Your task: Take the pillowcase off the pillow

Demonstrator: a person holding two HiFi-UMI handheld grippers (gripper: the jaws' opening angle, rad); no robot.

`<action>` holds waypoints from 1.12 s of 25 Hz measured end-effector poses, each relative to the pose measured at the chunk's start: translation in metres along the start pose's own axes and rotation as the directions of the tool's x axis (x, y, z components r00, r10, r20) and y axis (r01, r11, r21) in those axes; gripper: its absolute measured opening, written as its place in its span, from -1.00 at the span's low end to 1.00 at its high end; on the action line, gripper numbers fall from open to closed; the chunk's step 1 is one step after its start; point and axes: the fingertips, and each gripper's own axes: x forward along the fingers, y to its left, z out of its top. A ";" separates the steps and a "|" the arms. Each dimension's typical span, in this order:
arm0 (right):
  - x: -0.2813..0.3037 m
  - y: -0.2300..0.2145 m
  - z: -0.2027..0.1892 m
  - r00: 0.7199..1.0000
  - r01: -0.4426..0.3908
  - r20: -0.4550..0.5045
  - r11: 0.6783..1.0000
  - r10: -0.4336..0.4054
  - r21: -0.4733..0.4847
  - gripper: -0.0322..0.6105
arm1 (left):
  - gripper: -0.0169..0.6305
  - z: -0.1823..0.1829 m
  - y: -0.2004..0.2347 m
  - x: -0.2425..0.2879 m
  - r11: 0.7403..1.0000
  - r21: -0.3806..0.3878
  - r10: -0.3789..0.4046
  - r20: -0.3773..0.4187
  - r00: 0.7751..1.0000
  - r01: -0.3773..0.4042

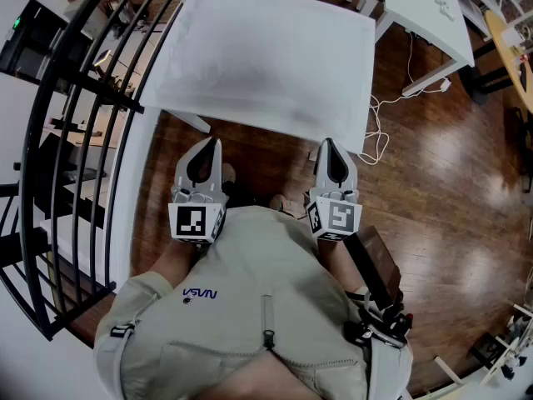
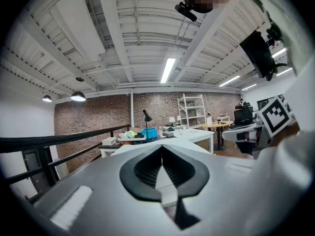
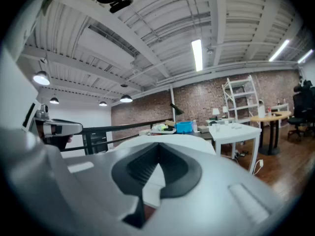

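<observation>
Lying just to the far side of both tips, long axis running left to right, the cased pillow (image 1: 266, 57) is being faced by the left tool (image 1: 215, 146) and right tool (image 1: 330, 146), both being held closed, empty and equally near.

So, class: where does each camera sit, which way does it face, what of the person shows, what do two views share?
Head view: on the head, steeply down at the pillow; torso, left gripper and right gripper show.
Left gripper view: on that gripper, level along shut jaws toward the brick wall; clothing at right.
Right gripper view: same on the other gripper; clothing at left.
Gripper views share the blue box.
</observation>
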 end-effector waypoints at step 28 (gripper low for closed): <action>0.163 0.012 -0.025 0.955 0.141 -0.226 0.963 -0.193 -0.228 -0.21 | -0.14 -0.059 0.121 0.171 0.933 0.018 -0.352 -0.152 0.924 0.358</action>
